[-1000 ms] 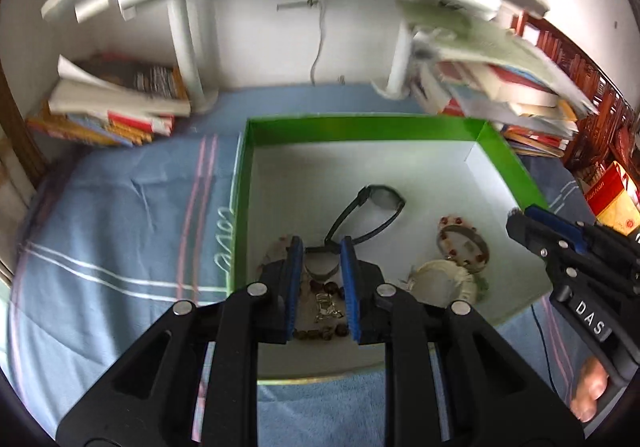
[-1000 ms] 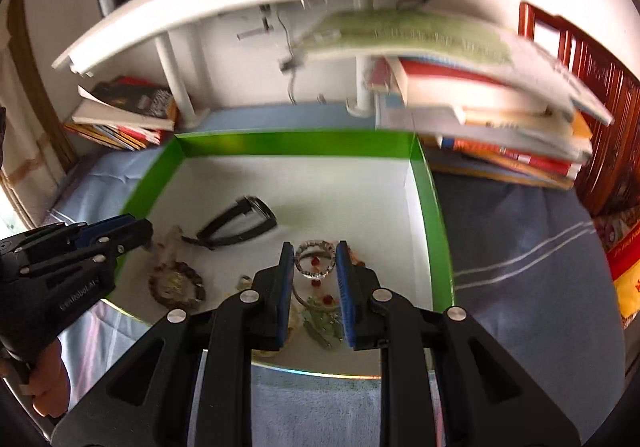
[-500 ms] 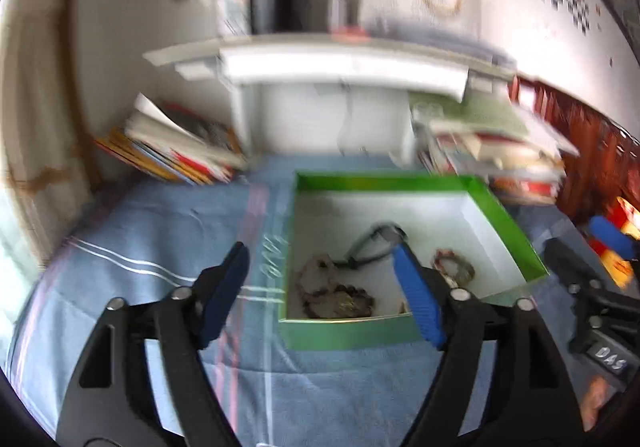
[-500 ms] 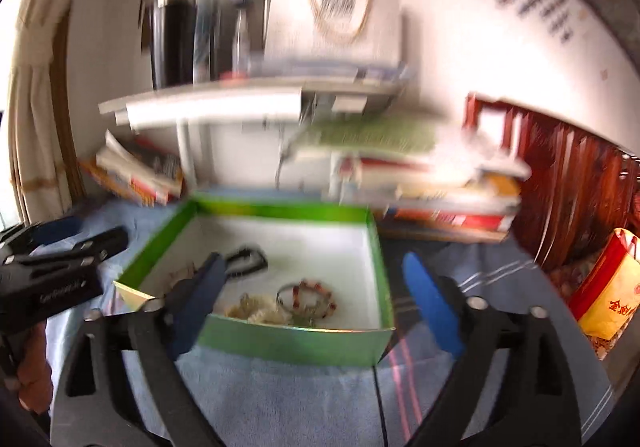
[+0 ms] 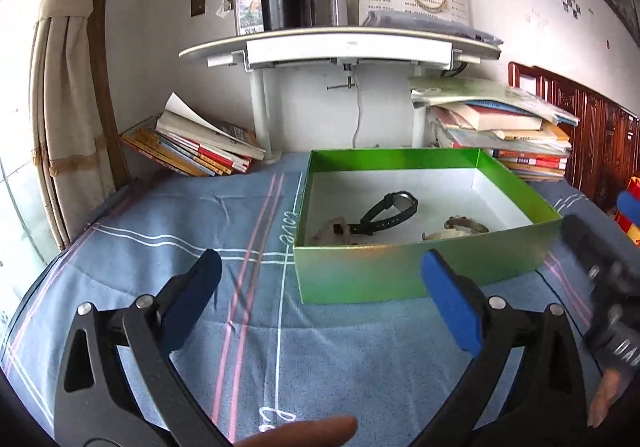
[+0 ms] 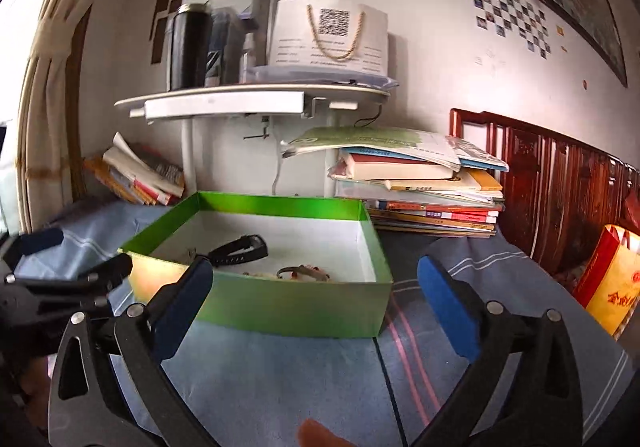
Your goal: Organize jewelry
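Cloth (image 5: 352,359): blue woven fabric with pink and white stripes, covering the desk.
Box (image 5: 400,279): green rectangular card, white inside, open-topped, mid-desk.
Contents: black watch (image 5: 390,211), looped strap; beaded bracelet (image 6: 304,271); pale pieces by the near wall, half hidden.
Left gripper (image 5: 320,299): jaws opening, nothing between; blue pads.
Right gripper (image 6: 314,305): jaws opening, nothing between.
Books (image 6: 424,187): stacked flat at the box's far-right corner.
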Motion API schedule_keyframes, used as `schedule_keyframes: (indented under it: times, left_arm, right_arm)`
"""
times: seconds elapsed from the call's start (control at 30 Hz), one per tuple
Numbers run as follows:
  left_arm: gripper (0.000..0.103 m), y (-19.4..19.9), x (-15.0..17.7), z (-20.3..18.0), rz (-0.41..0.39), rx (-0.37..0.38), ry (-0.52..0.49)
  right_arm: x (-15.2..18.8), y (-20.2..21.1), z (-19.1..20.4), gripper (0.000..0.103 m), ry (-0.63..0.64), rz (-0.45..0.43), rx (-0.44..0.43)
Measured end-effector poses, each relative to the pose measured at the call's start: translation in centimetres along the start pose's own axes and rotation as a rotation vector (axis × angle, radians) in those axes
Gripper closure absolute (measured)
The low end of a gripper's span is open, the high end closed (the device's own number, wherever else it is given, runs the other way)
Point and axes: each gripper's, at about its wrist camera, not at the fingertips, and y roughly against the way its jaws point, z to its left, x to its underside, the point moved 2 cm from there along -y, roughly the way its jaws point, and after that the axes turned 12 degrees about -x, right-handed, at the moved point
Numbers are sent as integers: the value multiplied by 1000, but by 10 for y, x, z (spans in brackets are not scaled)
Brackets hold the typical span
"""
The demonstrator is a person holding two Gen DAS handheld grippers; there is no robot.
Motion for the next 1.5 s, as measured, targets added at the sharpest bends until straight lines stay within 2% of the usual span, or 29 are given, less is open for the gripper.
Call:
schedule_keyframes:
  times: [0.43,0.83,1.5]
  left_arm:
    - [4,0,1,0,6,24,8]
    - [4,1,1,1,6,25,14]
    - [4,0,2,-2,7,25,-6]
  right_arm:
    - [2,-2,-3,3,-27,16,-7]
    - [4,-9,-10,3,-40,44,45]
    - [4,-7,-14,3,-42,37,45]
